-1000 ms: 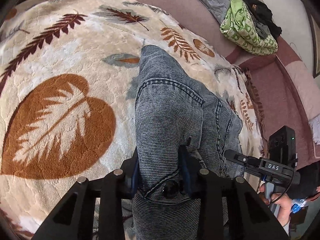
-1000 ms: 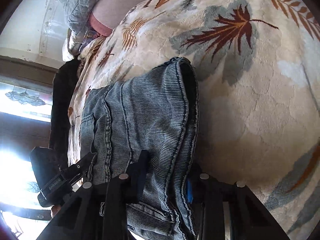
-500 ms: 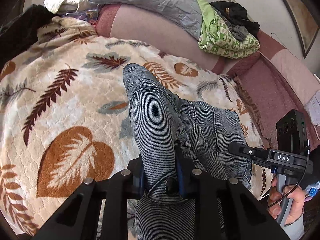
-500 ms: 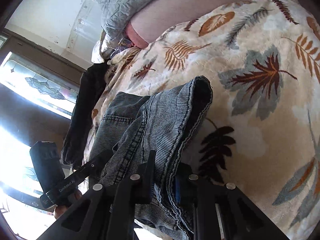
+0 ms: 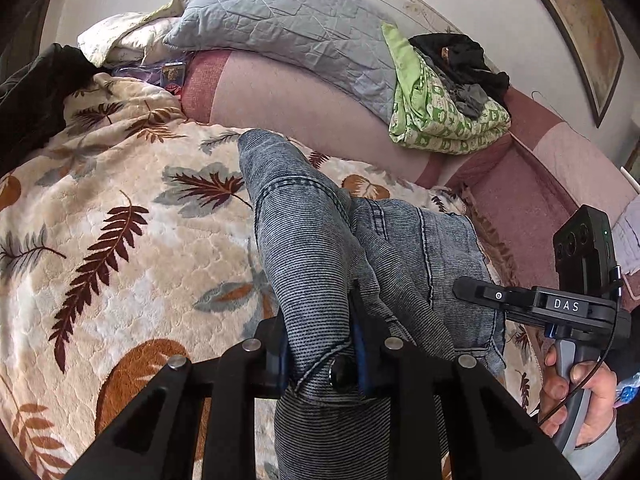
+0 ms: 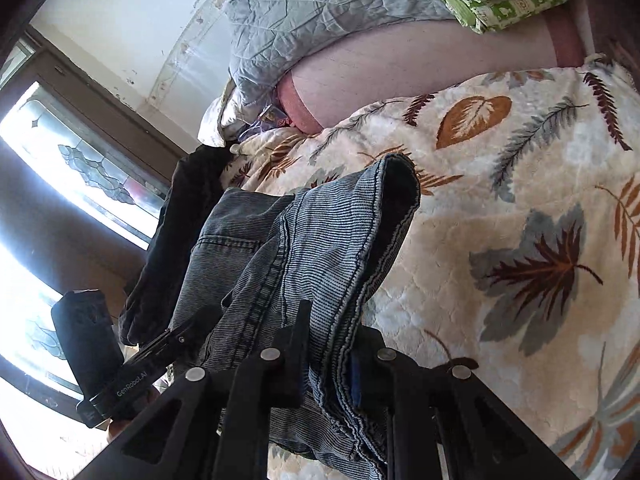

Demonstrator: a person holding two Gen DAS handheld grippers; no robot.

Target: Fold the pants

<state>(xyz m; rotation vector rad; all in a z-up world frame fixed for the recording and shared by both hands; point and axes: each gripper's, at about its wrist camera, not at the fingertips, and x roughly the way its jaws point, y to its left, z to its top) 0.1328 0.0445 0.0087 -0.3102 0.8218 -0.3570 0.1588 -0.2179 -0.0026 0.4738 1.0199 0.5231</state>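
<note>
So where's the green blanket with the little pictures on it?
In the left wrist view the green blanket is bunched up at the upper right, on the pink couch back, beside the grey quilted pillow, with dark clothes on top.

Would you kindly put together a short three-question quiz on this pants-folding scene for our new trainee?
1. True or false: both grippers are shut on the grey-blue ribbed denim pants.
2. Which item lies on the pink sofa back beside the grey quilted pillow? A) a folded green patterned cloth B) a red towel C) a straw hat
3. Fill in: the pants hang over a cream fleece blanket printed with ____.

Key
1. True: the left gripper and the right gripper each pinch denim between their pads.
2. A: the green patterned cloth has dark clothes piled on it.
3. Leaves, brown and grey.
</note>
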